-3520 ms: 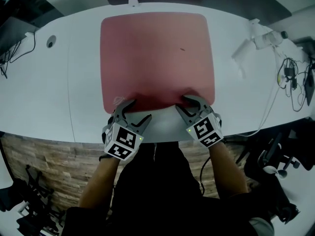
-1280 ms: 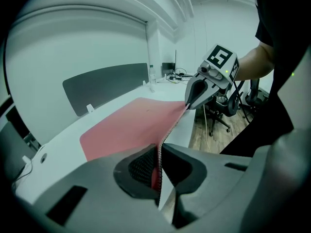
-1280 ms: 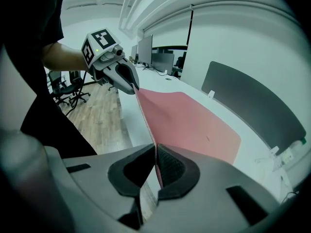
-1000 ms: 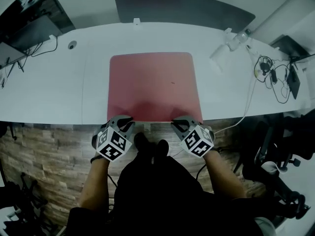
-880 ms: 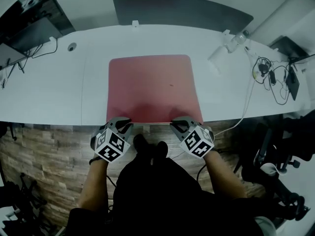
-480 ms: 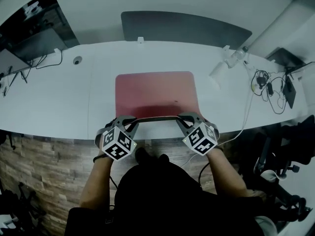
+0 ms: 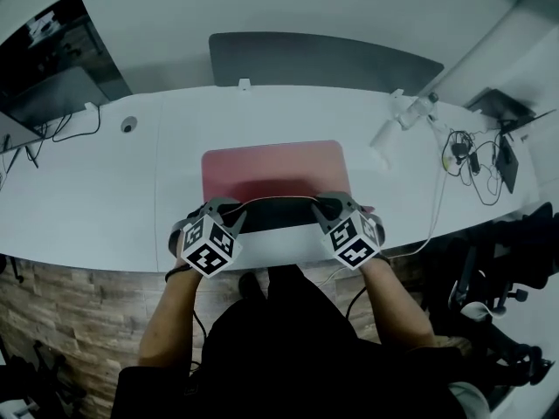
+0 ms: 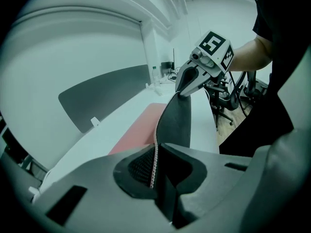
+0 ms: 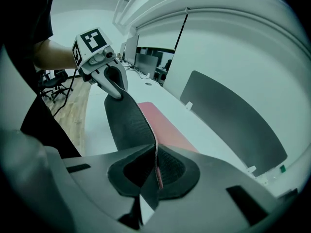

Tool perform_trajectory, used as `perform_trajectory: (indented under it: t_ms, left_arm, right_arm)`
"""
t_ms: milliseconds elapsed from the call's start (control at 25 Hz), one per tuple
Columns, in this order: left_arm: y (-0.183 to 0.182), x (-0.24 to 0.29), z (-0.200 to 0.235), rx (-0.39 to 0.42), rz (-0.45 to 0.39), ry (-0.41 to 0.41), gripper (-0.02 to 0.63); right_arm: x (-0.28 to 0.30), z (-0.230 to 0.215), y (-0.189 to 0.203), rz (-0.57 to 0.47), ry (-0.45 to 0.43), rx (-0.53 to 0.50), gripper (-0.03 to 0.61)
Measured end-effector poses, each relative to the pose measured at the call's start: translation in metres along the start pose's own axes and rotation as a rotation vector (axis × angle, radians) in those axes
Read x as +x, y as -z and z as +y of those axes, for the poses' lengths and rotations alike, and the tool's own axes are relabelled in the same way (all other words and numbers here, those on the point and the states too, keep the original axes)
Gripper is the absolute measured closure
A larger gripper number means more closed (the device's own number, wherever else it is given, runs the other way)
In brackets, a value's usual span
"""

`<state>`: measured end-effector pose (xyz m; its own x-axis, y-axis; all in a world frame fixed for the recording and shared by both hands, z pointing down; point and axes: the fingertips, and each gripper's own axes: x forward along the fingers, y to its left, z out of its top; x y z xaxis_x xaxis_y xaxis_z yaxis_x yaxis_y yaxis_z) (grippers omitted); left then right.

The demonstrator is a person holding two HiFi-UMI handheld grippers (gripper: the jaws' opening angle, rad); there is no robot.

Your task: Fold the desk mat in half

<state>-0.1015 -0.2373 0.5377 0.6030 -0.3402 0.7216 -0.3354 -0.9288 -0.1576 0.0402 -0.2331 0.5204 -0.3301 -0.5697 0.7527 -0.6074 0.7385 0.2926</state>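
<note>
A red desk mat (image 7: 272,168) with a dark underside lies on the white desk (image 7: 113,199). Its near edge is lifted off the desk and curled toward the far side, showing the dark underside (image 7: 275,214). My left gripper (image 7: 225,209) is shut on the near left corner, my right gripper (image 7: 328,208) on the near right corner. In the left gripper view the thin mat edge (image 8: 155,152) runs between the closed jaws toward the other gripper (image 8: 187,79). The right gripper view shows the same edge (image 9: 156,159) pinched, with the left gripper (image 9: 114,84) across.
A dark grey divider panel (image 7: 323,59) stands behind the desk. A white lamp or holder (image 7: 397,120) and cables (image 7: 476,160) lie at the right. A monitor (image 7: 44,68) and a cable port (image 7: 128,125) sit at the left. Office chairs (image 7: 498,278) stand on the floor at right.
Both grippers have carried the mat's near edge up and toward the far side; the dark underside now shows and less red surface stays flat. The head camera has also moved.
</note>
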Motion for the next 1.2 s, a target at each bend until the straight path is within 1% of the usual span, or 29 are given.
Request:
perform_trajectory:
  t_ms: [120, 280, 440, 640, 760, 920, 1200]
  left_arm:
    - [0.0, 0.018, 0.018, -0.026, 0.022, 0.015, 0.577]
    - [0.007, 0.043, 0.048, -0.083, 0.055, 0.016, 0.572]
    - [0.019, 0.065, 0.075, -0.132, 0.09, 0.023, 0.571]
    - [0.026, 0.088, 0.098, -0.174, 0.12, 0.029, 0.571]
    - [0.029, 0.099, 0.107, -0.192, 0.134, 0.032, 0.571]
    - [0.031, 0.112, 0.121, -0.206, 0.142, 0.021, 0.571]
    - [0.03, 0.132, 0.138, -0.191, 0.166, 0.018, 0.571]
  right_arm:
    - [0.024, -0.02, 0.002, 0.002, -0.033, -0.004, 0.558]
    - [0.062, -0.045, -0.001, 0.002, -0.092, -0.007, 0.555]
    - [0.097, -0.061, -0.005, 0.007, -0.145, -0.005, 0.554]
    - [0.128, -0.077, -0.002, 0.025, -0.206, 0.006, 0.552]
    - [0.141, -0.083, 0.0, 0.034, -0.237, 0.008, 0.551]
    - [0.157, -0.094, 0.001, 0.039, -0.256, 0.014, 0.551]
    - [0.177, -0.108, 0.009, 0.054, -0.264, 0.02, 0.546]
